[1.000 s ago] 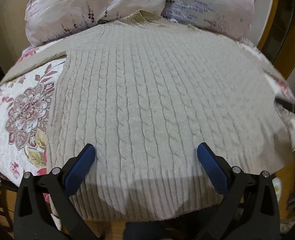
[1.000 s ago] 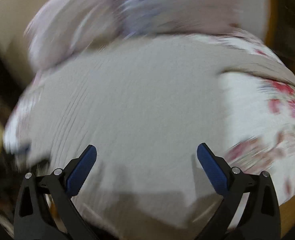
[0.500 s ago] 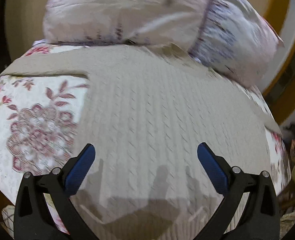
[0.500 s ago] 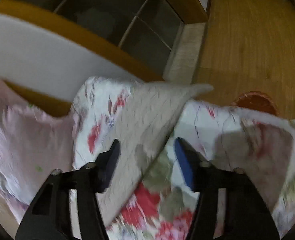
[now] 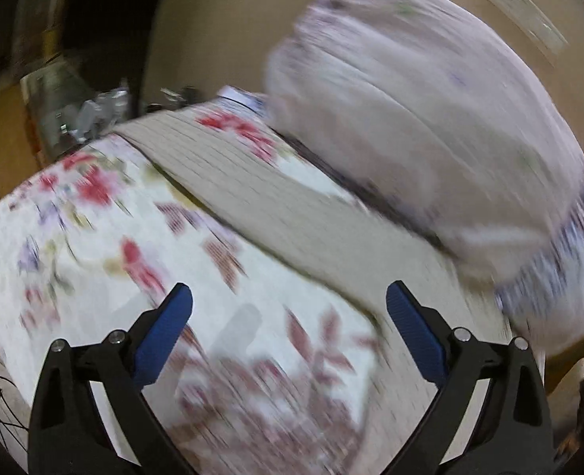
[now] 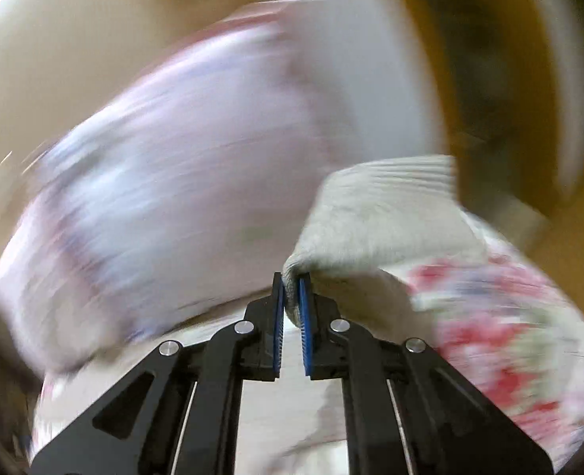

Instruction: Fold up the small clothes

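The right gripper has its two blue ribbed jaws pressed together on a bunched edge of the beige knit sweater. From that pinch the fabric rises and fans out to the right, ending in a ribbed cuff-like band at the top, so this part looks to be a sleeve lifted off the bed. Only the right wrist view shows this grip. Behind it lies one pale pink pillow, badly smeared by motion, and to the right the floral quilt with red blooms.

The left gripper stands with its jaws wide apart, holding nothing, above the quilt, which is white, stitched, and printed with red and maroon flowers. This view alone shows the other sleeve: a long flat beige band of sweater, ribbed along its length, running diagonally across the bed from the far left edge towards the near right. Just beyond it sits the same pink pillow, soft and rumpled, with a purple-printed end. Dark clutter lies off the bed's far left corner, too blurred to identify.
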Tool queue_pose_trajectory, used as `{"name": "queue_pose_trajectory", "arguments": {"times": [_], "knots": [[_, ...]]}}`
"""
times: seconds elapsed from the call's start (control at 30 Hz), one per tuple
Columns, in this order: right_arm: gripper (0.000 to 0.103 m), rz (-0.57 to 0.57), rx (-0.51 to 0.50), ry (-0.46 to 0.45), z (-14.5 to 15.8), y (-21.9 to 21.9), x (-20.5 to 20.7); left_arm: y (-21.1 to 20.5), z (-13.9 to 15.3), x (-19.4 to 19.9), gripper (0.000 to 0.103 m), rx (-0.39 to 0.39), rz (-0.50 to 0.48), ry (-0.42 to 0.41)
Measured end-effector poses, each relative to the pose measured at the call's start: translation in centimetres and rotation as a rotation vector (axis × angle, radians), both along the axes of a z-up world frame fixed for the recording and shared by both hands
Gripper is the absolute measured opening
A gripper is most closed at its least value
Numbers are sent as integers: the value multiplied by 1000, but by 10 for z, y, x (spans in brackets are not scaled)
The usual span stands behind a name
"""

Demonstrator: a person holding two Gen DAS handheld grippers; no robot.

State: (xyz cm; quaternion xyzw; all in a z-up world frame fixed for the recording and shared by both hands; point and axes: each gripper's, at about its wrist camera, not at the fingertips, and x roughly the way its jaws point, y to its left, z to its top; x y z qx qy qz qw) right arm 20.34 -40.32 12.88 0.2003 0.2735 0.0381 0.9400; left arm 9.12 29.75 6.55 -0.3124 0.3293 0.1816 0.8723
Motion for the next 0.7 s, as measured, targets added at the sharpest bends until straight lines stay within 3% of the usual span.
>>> {"name": "queue_pose_trajectory", "arguments": {"times": [0.07, 0.13, 0.17, 0.23, 0.27, 0.3, 0.37, 0.43, 0.57, 0.7], "knots": [[9, 166, -11, 31, -8, 76, 4, 30, -4, 6, 95, -37, 41, -5], [17, 360, -24, 167, -36, 158, 7, 57, -11, 18, 91, -76, 85, 13], [27, 416, -31, 236, -48, 185, 6, 64, -15, 24, 85, -85, 101, 25], [31, 467, -2, 312, -65, 219, -7, 90, -25, 33, 78, -130, 140, 45], [36, 463, 18, 322, -67, 224, -15, 103, -30, 36, 73, -161, 159, 51], [49, 435, 30, 338, -69, 224, -22, 111, -34, 36, 69, -186, 173, 50], [59, 394, 22, 356, -70, 214, -24, 135, -45, 38, 64, -271, 206, 38], [59, 338, 16, 388, -71, 200, -22, 152, -52, 41, 57, -335, 221, 19], [60, 249, 30, 422, -77, 184, -22, 169, -61, 48, 36, -393, 229, 4], [61, 257, 29, 441, -80, 185, -22, 178, -59, 50, 31, -409, 262, -13]]}}
